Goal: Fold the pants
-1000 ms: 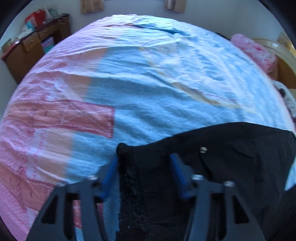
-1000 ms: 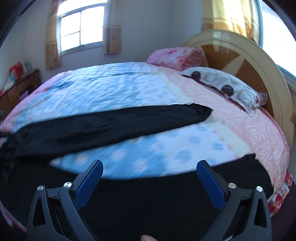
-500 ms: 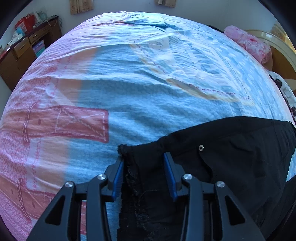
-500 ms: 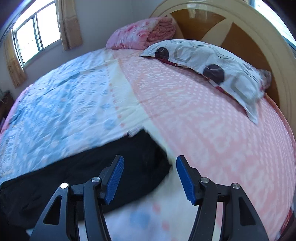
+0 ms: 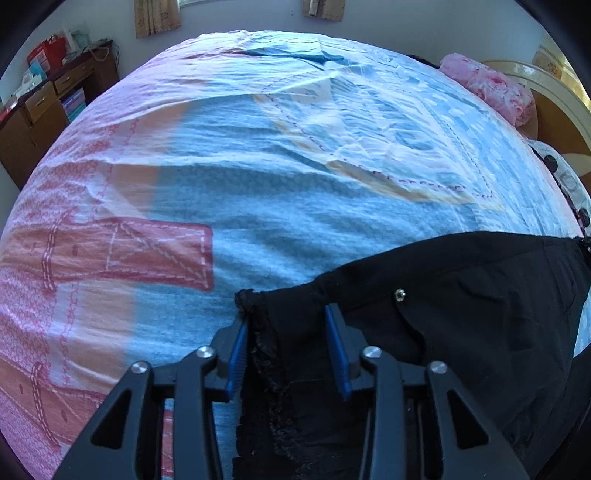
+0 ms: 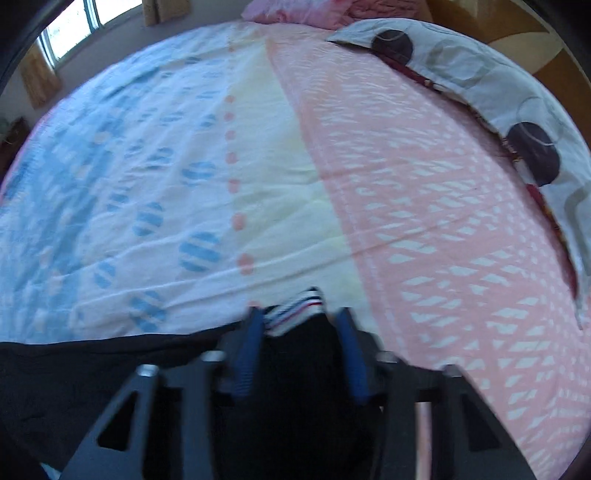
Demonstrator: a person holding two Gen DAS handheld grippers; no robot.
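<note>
Left wrist view: your left claw sat over the waistband corner of the black pants, blue pads either side of the gathered edge. Its jaws were closing with cloth between them; the right pad lay on the fabric, the left at the very edge, and a firm pinch could not be told. The pants lay on the bed, spread away to the right over the blue and pink quilt. Only this view showed the metal snap near the waist, the wooden dresser at far left and a pink pillow at far right.

Right wrist view, somewhat blurred: your right claw was at the far leg end of the pants, its jaws closing with the black cloth between them. A striped cuff poked out just past the fingertips, seen in this view alone. Also only here: the spotted pillow along the right edge, the window upper left, and the pink patterned part of the bed cover.
</note>
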